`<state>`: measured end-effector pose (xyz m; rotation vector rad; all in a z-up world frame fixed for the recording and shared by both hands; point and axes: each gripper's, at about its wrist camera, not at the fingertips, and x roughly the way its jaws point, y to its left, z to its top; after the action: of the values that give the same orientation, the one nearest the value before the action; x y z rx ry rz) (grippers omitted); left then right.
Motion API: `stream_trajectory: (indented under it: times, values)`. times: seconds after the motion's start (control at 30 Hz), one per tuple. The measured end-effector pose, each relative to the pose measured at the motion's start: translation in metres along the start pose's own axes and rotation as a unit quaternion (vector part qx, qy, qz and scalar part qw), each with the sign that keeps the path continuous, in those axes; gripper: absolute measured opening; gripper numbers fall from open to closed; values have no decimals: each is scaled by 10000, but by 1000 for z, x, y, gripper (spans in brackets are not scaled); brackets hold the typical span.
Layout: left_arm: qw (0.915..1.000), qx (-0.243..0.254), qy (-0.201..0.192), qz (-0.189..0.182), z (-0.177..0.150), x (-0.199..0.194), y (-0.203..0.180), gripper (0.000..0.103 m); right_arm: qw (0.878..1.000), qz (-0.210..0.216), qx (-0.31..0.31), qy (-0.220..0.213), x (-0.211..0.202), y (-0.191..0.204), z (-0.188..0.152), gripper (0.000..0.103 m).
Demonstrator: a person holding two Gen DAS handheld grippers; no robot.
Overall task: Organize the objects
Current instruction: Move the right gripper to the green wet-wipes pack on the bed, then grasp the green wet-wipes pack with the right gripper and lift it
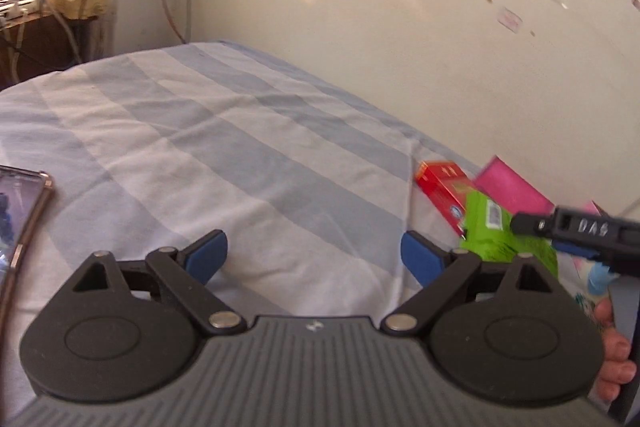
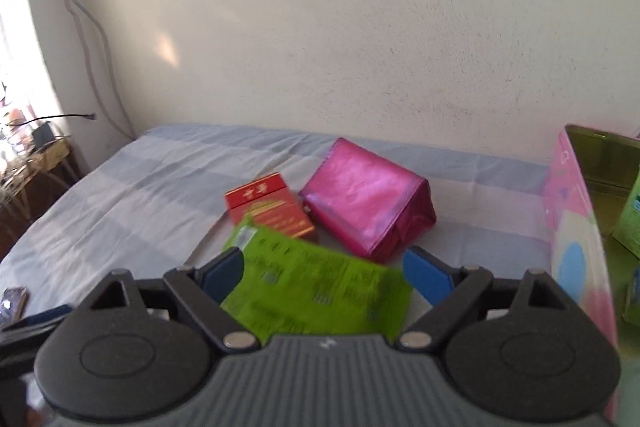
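Observation:
A green box (image 2: 316,291) lies on the striped bedsheet (image 1: 224,131) between the fingers of my right gripper (image 2: 324,273), whose jaws stand wide open around it without clamping. Behind it lie a red box (image 2: 268,209) and a shiny pink packet (image 2: 366,197). In the left wrist view the same green box (image 1: 496,231), red box (image 1: 442,187) and pink packet (image 1: 512,187) sit at the right, with the right gripper's finger (image 1: 576,227) over them. My left gripper (image 1: 314,255) is open and empty above the sheet.
A phone (image 1: 20,211) lies at the left edge of the bed. A pink patterned box (image 2: 580,227) with green packs inside stands at the right. A wall runs behind the bed; a cluttered wooden shelf (image 1: 48,23) with cables stands at the far left.

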<state>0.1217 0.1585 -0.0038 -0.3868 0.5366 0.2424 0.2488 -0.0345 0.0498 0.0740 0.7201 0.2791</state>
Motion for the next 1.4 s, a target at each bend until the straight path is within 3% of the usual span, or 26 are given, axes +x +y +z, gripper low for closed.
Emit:
stream_trajectory:
  times: [0.1,0.17,0.23,0.33,0.5,0.57,0.67,0.73,0.77,0.93,1.07,1.2,1.27,1.4]
  values:
    - [9997,-154,-154,91,3,-5,6,95,9996,190,-3,220,20,-1,2,83]
    - [9997,-164,-157,18,3,-5,6,95,9976,545,-176,400,18,5,-2,66]
    - [9999,-95,-35,-118,3,-2,3,95,9909,1052,-430,721,13,17,-13,66]
    - [9991,2,209,-381,1,4,-1,95,9868,1214,-872,616,-13,33,-36,68]
    - [9957,247,385,-801,-3,8,-13,95,9918,1065,-700,-114,-61,25,-72,92]
    - [9949,403,436,-814,-5,10,-19,95,9904,1076,-865,-84,-65,29,-81,99]
    - [9944,441,365,-883,-6,8,-19,96,9878,735,-1368,64,-55,44,-91,101]
    - [9945,416,365,-891,-6,8,-18,96,9850,481,-1652,135,-43,58,-94,97]
    - [9944,402,356,-911,-5,8,-17,96,9852,467,-1645,113,-43,60,-93,82]
    - [9902,622,337,-1204,-8,4,-24,96,9799,665,-1869,204,-65,56,-105,77]
    - [9785,1008,447,-1741,-14,-1,-37,96,9693,1058,-2195,315,-106,34,-135,78]
    - [9546,1375,808,-2517,-24,-3,-54,96,9643,1079,-2401,292,-158,-5,-168,79]
    - [9418,1475,1062,-2827,-31,-3,-62,96,9730,662,-2207,151,-180,-30,-179,93]
    - [9277,1675,1252,-3092,-45,-16,-79,96,9921,-458,-1156,-187,-212,-84,-190,93]
